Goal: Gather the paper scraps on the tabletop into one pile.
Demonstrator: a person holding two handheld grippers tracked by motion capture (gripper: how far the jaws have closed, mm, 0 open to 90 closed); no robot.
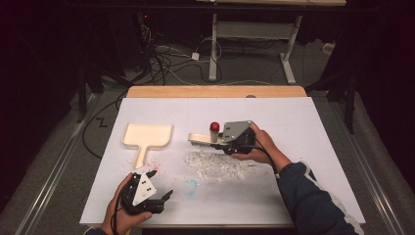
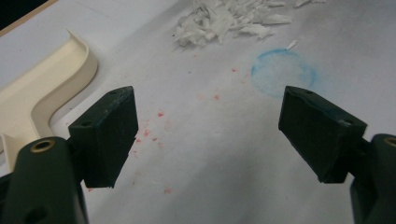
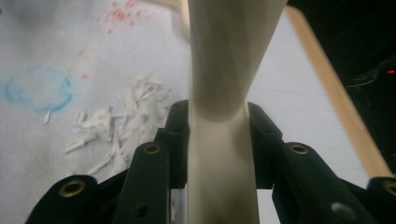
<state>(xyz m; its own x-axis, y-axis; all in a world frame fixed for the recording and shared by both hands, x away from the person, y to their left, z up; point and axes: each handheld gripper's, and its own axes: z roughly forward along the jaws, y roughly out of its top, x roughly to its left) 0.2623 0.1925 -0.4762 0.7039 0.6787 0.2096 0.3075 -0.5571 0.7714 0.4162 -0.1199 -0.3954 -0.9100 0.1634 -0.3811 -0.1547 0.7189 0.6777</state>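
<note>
A cream dustpan [image 1: 147,136] lies flat at the left of the white table cover [image 1: 313,127], its handle toward me; its edge curves in at dustpan [image 2: 51,84]. A heap of white paper shreds [image 1: 218,164] sits mid-table, seen too as shreds [image 2: 229,18] and shreds [image 3: 121,121]. My right gripper [image 1: 230,142] is shut on the handle of a cream hand brush [image 1: 200,139], bristle head pointing left just above the heap's far edge; the brush handle [image 3: 224,93] runs up between its jaws. My left gripper [image 1: 159,183] rests open near the front left, with bare table between its jaws [image 2: 208,135].
A small red-capped bottle [image 1: 214,131] stands just behind the brush head. A faint blue ring [image 1: 191,187] and red specks [image 2: 154,126] mark the cover. The wooden table edge [image 1: 215,92] runs along the far side, with cables and desk legs on the floor beyond.
</note>
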